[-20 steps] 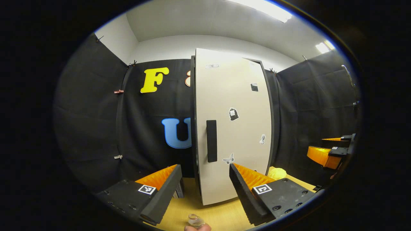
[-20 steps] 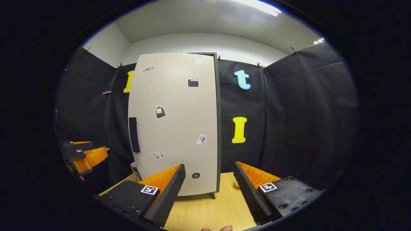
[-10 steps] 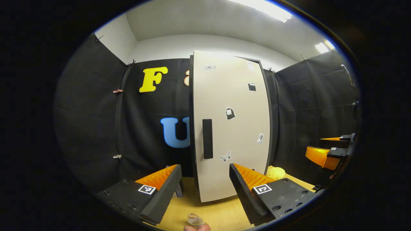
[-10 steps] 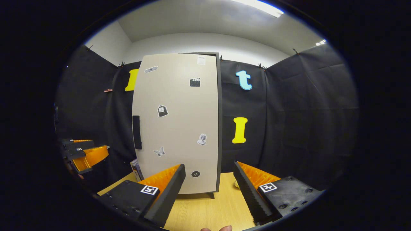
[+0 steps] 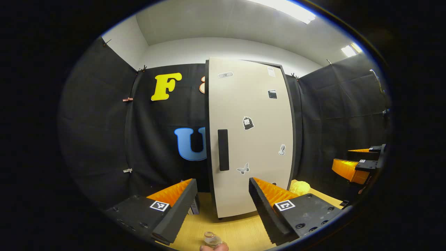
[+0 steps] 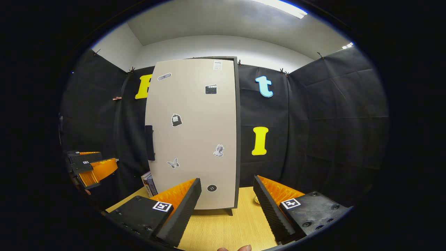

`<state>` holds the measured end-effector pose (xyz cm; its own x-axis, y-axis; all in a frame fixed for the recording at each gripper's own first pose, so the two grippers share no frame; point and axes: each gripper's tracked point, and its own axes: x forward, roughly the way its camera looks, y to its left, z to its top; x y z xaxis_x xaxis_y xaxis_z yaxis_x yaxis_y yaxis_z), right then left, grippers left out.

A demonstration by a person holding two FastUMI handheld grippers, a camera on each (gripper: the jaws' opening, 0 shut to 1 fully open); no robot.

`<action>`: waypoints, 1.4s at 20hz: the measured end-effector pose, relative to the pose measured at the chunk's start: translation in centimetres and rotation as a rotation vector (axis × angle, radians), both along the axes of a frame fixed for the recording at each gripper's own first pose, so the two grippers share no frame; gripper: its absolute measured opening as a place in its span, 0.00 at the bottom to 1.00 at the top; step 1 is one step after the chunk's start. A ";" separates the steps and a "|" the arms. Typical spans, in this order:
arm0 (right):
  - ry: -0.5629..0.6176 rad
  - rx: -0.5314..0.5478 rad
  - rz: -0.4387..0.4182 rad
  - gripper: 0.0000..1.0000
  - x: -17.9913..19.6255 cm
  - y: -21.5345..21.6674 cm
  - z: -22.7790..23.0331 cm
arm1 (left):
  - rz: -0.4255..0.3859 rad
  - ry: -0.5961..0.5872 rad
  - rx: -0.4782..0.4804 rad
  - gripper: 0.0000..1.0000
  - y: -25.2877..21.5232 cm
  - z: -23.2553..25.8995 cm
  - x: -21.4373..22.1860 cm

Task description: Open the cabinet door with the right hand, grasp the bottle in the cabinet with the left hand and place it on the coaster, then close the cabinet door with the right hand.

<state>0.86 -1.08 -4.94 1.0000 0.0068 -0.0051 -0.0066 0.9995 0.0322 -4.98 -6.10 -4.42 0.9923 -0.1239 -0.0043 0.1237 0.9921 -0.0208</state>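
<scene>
Two grippers face a tall cabinet [image 5: 251, 146] whose pale door [image 6: 195, 139], dotted with stickers, looks shut or nearly so. Before the cabinet, the left gripper [image 5: 223, 198] hangs with fingers spread apart, gripping nothing; the right gripper [image 6: 226, 200] likewise stands wide and empty. Nearer than the cabinet, at the lower edge of the left gripper view, a small clear bottle [image 5: 211, 239] rests on the wooden table [image 5: 240, 230]; whether a coaster lies beneath it is unclear.
</scene>
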 end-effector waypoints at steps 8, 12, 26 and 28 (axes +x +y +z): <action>0.002 0.000 -0.009 0.97 -0.2 -0.3 -0.1 | -0.010 -0.002 0.000 0.94 -0.2 0.0 -0.1; 0.002 0.002 -0.010 0.97 -0.5 -0.4 0.0 | -0.011 0.000 0.001 0.94 -0.3 0.0 -0.2; -0.003 -0.008 -0.003 0.97 -0.4 -0.4 0.0 | 0.005 0.002 -0.005 0.94 0.4 -0.2 -0.4; 0.005 -0.008 0.002 0.97 -0.3 -0.5 -0.2 | 0.013 -0.003 -0.006 0.94 0.5 -0.1 -0.3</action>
<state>0.53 -1.62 -5.15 0.9999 0.0087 -0.0102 -0.0084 0.9997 0.0247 -5.33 -5.57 -4.53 0.9938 -0.1109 -0.0006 0.1108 0.9935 -0.0266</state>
